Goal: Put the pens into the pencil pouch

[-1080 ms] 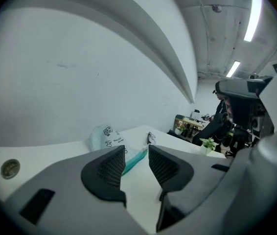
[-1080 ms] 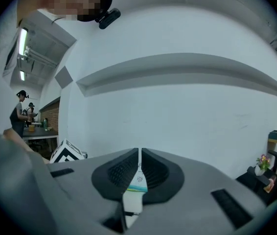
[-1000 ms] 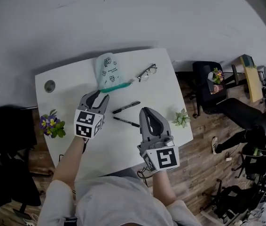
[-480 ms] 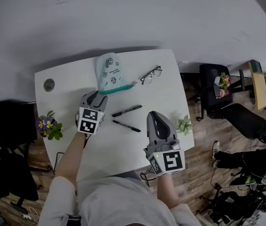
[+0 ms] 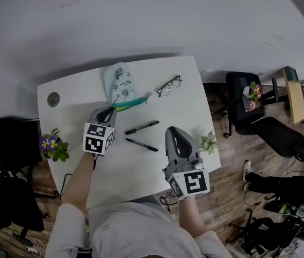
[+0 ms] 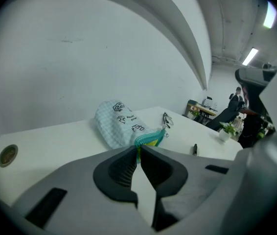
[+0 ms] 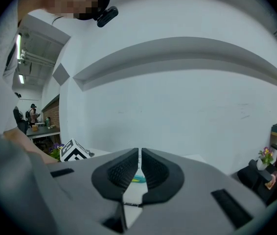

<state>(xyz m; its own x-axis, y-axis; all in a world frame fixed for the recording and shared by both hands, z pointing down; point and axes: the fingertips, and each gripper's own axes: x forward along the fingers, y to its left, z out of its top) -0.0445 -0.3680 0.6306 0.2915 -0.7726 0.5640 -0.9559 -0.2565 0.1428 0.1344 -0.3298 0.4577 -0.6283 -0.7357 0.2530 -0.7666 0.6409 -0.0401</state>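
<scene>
**Left jaws closing on the pouch mouth**

Your left gripper [image 5: 108,110] [image 6: 138,148] is closing its jaws on the teal zipper edge of the pencil pouch [image 5: 118,82] [image 6: 119,124], which lies at the far side of the table [image 5: 184,106]. Its black doodle print carries lettering too small to read. Your right gripper [image 5: 174,129] [image 7: 139,155] is clenched on nothing. The far pen [image 5: 142,127] and the near pen [image 5: 142,144] lie on the table between your grippers, apart from the pouch.
</scene>
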